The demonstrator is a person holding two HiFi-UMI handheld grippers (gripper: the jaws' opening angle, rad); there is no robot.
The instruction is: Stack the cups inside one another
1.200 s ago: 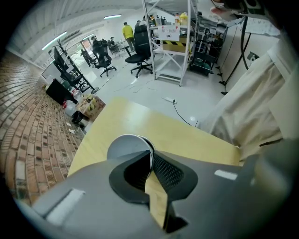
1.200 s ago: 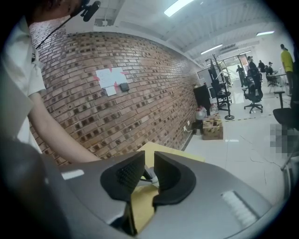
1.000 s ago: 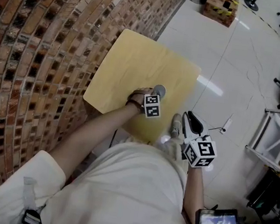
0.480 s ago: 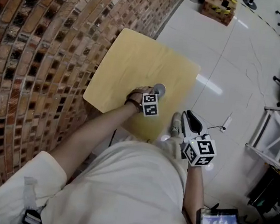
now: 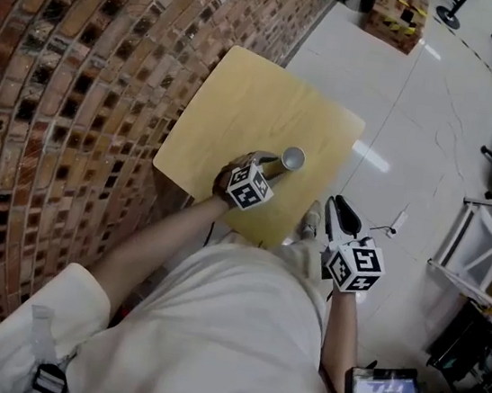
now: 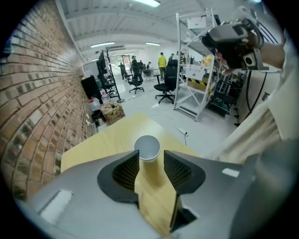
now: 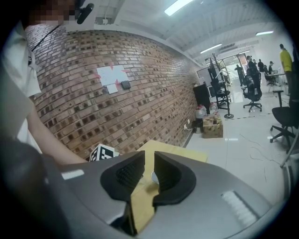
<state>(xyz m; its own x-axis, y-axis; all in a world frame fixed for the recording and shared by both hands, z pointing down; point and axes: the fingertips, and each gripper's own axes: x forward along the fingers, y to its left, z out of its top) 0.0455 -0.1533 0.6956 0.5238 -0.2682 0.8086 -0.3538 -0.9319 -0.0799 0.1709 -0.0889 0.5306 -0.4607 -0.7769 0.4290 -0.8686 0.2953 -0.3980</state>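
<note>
Currently, left gripper (image 6: 150, 158): the jaws stand wide and have just been opening. The pads flank the cup without pressing on it, so it has hold of nothing.
Cup (image 6: 148, 148): a grey-white paper cup, upright with its mouth up, standing free on the table between the left gripper's fingertips at their far end. I cannot tell whether it is a single cup or several nested.
Why so: the wide jaws leave room on both sides, so this reads as a release, and the gripper could draw back without tipping the cup.
Task stage: no loose cup shows anywhere, so the stacking looks done or nearly so.
Right gripper (image 7: 148, 164): the jaws are a narrow slit apart with nothing between them. It hangs to the right of the left gripper, past the table edge, and is probably parked out of the way.
Table (image 5: 241, 100): a pale plywood square under the left gripper, flat and smooth, giving steady footing for a tall cup.
Room: a brick wall (image 5: 68, 103) runs left of the left gripper. Glossy white tile floor (image 5: 422, 107) lies below the right gripper. A white rack (image 5: 485, 243) stands further right.
</note>
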